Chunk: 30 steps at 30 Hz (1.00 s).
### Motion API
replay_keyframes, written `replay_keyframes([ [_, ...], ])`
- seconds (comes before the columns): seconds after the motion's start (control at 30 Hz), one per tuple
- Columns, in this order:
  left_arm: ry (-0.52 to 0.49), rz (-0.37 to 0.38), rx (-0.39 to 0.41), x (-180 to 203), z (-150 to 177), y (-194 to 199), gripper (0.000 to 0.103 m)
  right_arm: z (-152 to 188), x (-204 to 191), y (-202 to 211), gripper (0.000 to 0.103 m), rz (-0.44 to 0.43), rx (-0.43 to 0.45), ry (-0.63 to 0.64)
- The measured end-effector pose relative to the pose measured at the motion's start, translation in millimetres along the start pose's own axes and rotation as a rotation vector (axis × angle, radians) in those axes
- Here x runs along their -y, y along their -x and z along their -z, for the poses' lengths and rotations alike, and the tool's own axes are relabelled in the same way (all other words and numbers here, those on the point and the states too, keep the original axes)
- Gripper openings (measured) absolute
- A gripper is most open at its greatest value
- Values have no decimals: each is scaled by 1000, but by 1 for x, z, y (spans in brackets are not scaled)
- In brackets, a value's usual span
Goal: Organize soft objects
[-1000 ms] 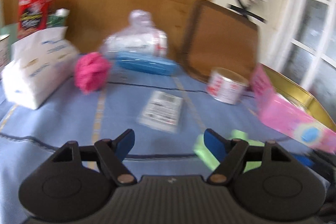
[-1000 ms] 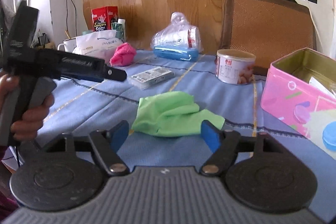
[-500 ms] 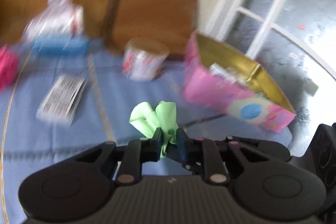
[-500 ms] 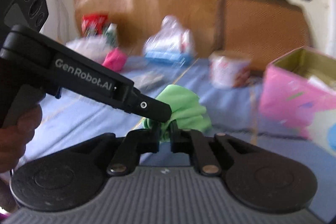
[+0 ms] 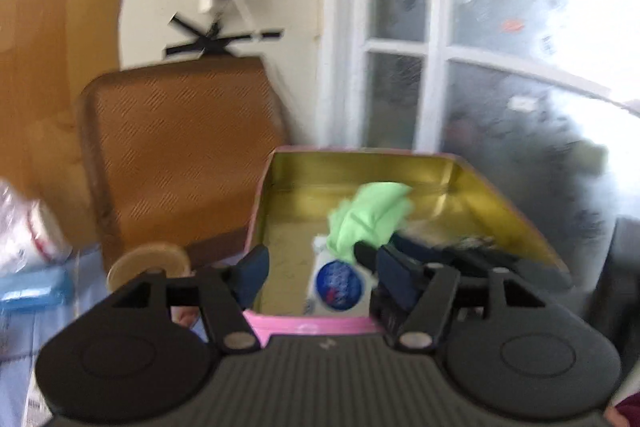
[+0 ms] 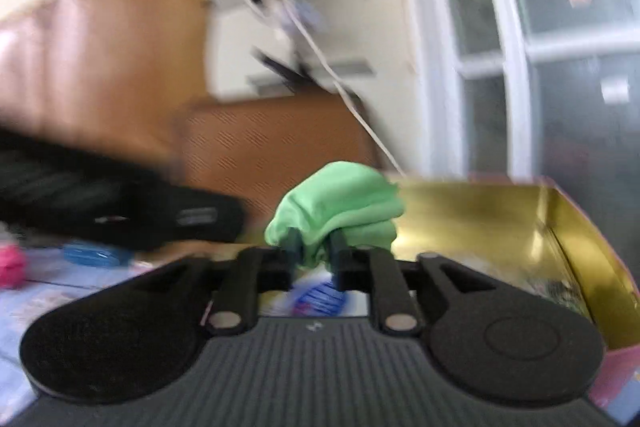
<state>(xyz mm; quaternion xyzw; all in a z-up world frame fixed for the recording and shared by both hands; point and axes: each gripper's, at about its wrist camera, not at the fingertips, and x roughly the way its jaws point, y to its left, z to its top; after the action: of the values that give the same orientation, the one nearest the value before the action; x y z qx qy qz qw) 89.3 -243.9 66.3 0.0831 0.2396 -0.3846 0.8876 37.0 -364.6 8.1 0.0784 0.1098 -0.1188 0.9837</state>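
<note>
The right gripper (image 6: 312, 255) was clenched on the green cloth (image 6: 340, 203), its two fingers pinching a low fold while the rest of the bundle puffed up above them, toward 12 o'clock. The left gripper (image 5: 316, 277) was released, its blue pads (image 5: 252, 273) wide apart with nothing between them; in its view the cloth (image 5: 368, 223) hung at about 1 o'clock from the gap, held by the dark tip of the other tool. Under the cloth stood the pink tin (image 5: 280, 323) with its gold inside wall (image 6: 480, 211), already holding a white packet with a blue round label (image 5: 338, 287) near the front wall. The cloth seemed to be over the tin and not yet lying in it, though blur made the height hard to judge. To do this step well, I think the right gripper should go down until the bundle is below the rim, toward the free part at 12 o'clock behind the packet, and only then let go, so that no corner hangs over the wall. The left gripper should keep clear of the rim. Outside the tin, at 9 o'clock, stood a round can (image 5: 150, 263) and behind it a brown chair back (image 5: 180, 147).
</note>
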Motion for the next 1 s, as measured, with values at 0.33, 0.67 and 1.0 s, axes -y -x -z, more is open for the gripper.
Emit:
replay_keyframes([
  [0.33,115,-110,-44,-41,28,20,71,15,18,20,60,35,41,-137],
  [0.67,78,-254,-98,-58,68,48,71,21,-7,57,61,-59,86,-171],
  [1.0,87,-322,-119,-83,101,74,71,31,-40,52,62,-150,-56,-178],
])
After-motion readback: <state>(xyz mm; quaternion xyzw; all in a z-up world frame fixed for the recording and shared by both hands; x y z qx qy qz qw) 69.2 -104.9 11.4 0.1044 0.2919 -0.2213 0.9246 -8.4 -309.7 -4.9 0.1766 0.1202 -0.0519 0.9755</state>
